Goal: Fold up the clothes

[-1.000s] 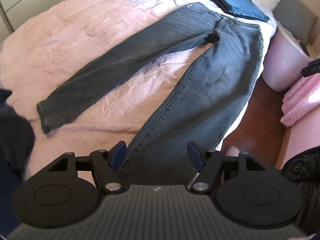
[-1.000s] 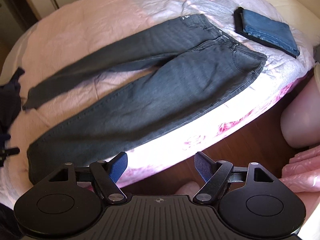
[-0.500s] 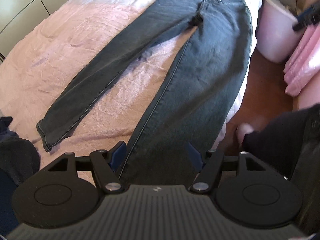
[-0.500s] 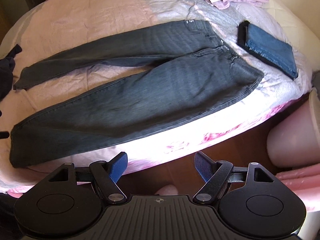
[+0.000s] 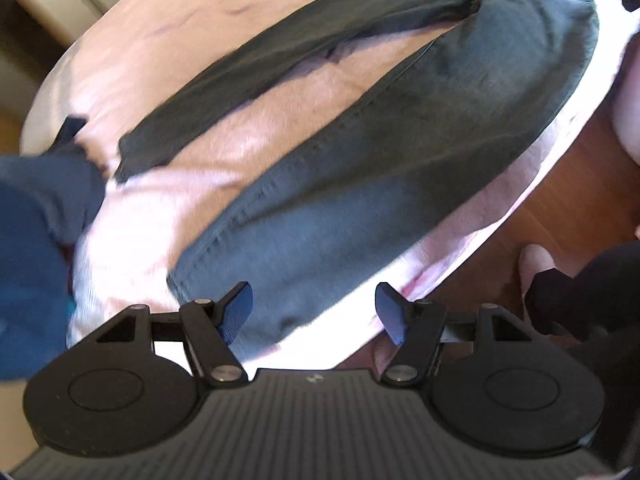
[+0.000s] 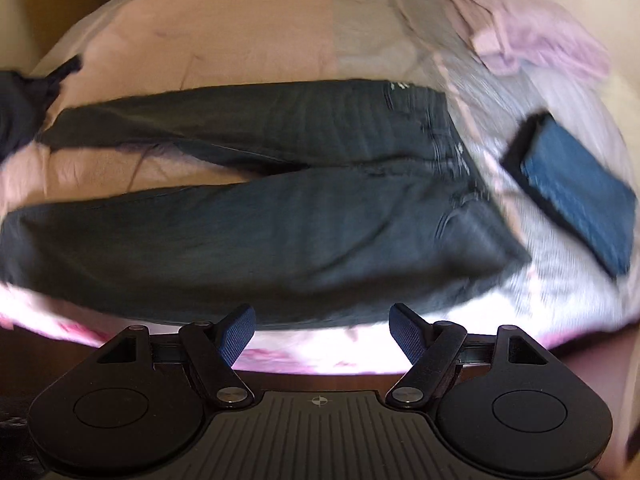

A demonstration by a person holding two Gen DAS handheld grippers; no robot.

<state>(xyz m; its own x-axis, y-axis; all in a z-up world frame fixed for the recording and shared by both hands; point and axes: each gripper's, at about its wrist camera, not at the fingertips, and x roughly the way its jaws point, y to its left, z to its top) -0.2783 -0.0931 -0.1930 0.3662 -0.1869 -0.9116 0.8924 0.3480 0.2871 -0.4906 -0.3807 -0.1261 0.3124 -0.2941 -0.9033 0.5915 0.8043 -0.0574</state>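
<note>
The left gripper is hanging open and empty over the near hem of the dark jeans. The right gripper is gaping empty too. The jeans are lying flat along the bed, waistband toward the folded blue jeans.

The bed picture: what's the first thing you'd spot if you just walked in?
Probably the dark grey jeans, spread flat across the pink bed with the two legs apart. Next, the folded blue jeans lying beside the waistband, and a crumpled pale pink garment further back. Both grippers are open and empty.
</note>
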